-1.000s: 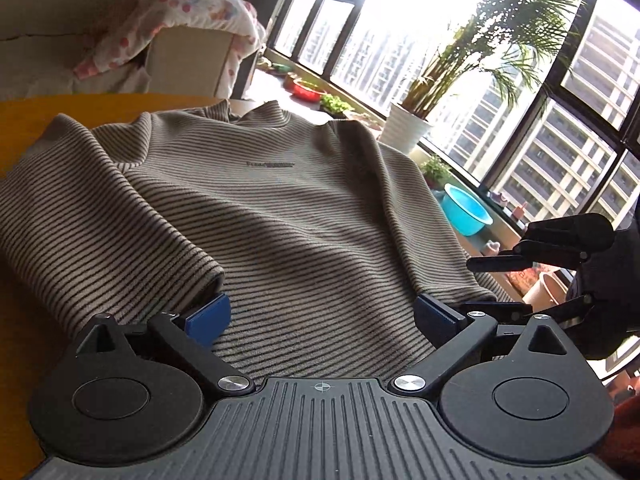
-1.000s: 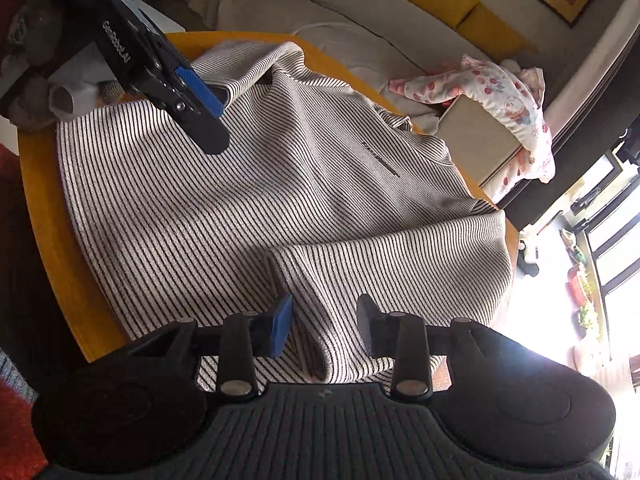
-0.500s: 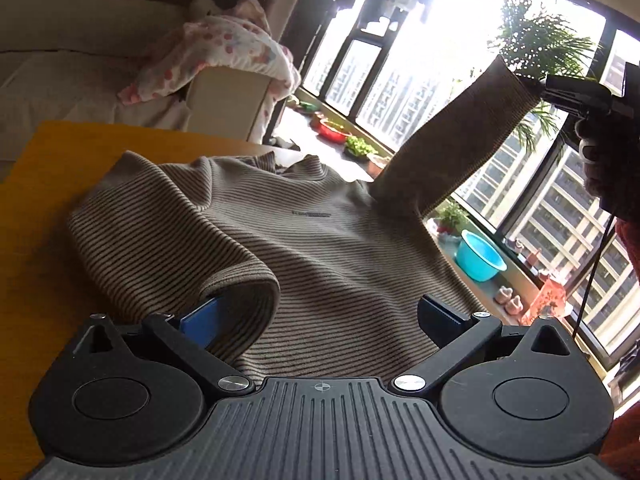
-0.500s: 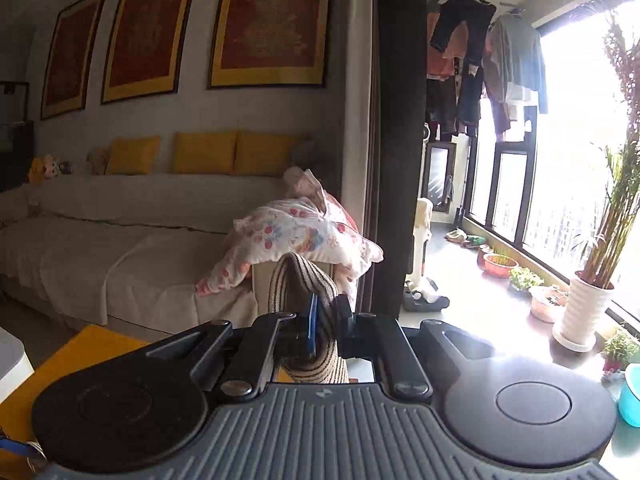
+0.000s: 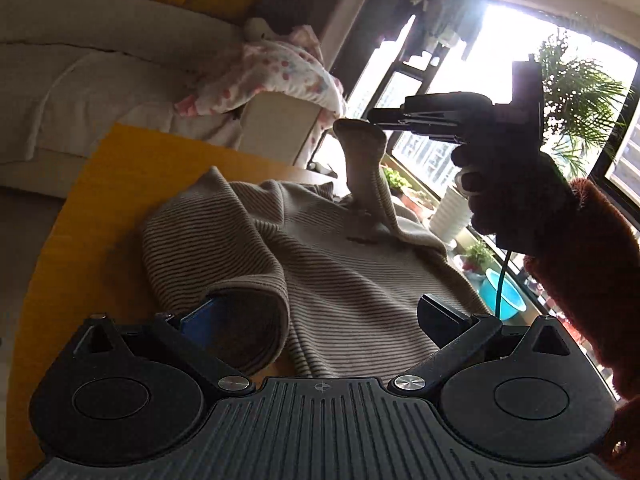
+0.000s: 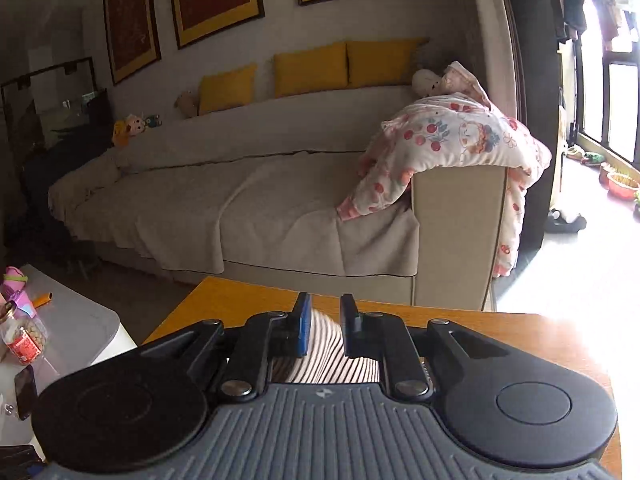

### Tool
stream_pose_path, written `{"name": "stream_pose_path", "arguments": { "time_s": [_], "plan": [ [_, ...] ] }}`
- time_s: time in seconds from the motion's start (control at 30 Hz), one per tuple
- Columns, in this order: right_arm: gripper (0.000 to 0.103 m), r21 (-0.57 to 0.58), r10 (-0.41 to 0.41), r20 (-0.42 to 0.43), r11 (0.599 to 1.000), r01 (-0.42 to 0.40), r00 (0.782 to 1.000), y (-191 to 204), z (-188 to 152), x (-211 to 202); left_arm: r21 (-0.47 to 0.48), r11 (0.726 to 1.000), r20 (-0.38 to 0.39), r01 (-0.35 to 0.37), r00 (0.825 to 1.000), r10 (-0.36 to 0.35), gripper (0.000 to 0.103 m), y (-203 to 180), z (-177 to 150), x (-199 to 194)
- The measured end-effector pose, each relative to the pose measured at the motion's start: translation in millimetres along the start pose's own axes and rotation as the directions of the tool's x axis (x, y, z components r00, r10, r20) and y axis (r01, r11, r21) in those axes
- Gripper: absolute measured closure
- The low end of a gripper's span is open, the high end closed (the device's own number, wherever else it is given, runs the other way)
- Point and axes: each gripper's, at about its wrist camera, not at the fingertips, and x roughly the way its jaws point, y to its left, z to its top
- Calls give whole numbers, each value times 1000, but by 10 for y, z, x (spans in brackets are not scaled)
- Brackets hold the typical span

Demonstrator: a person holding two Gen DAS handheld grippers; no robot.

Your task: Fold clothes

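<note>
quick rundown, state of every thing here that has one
sweater: body flat on the table, not folded
right sleeve: lifted above the body, cuff pinched
left sleeve: lying on the body, cuff open around one finger
right gripper: shut on right sleeve
left gripper: open
blanket: draped over the sofa arm

Striped beige sweater (image 5: 340, 280) lies on the table, one sleeve (image 5: 364, 160) lifted upright.
</note>
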Motion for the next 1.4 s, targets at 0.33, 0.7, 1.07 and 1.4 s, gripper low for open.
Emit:
{"name": "stream_pose_path", "arguments": {
  "time_s": [0.33, 0.7, 1.07, 1.4],
  "plan": [
    [61, 152, -167, -204, 968, 199, 965, -786, -764, 186, -27, 998, 29, 62, 998, -62, 0, 70, 51, -81],
    [60, -129, 295, -217, 936, -327, 931, 533, -1171, -401, 46, 990, 102, 130, 986, -134, 0, 17, 126, -428],
    [91, -213, 305, -286, 904, -371, 908, 1306, -1509, -62, -151, 989, 188, -5, 982, 33, 0, 339, 390, -616],
    [99, -231, -88, 127, 966, 116, 988, -90, -260, -678, -111, 994, 81, 19, 997, -10, 0, 120, 425, -105]
  ]
}}
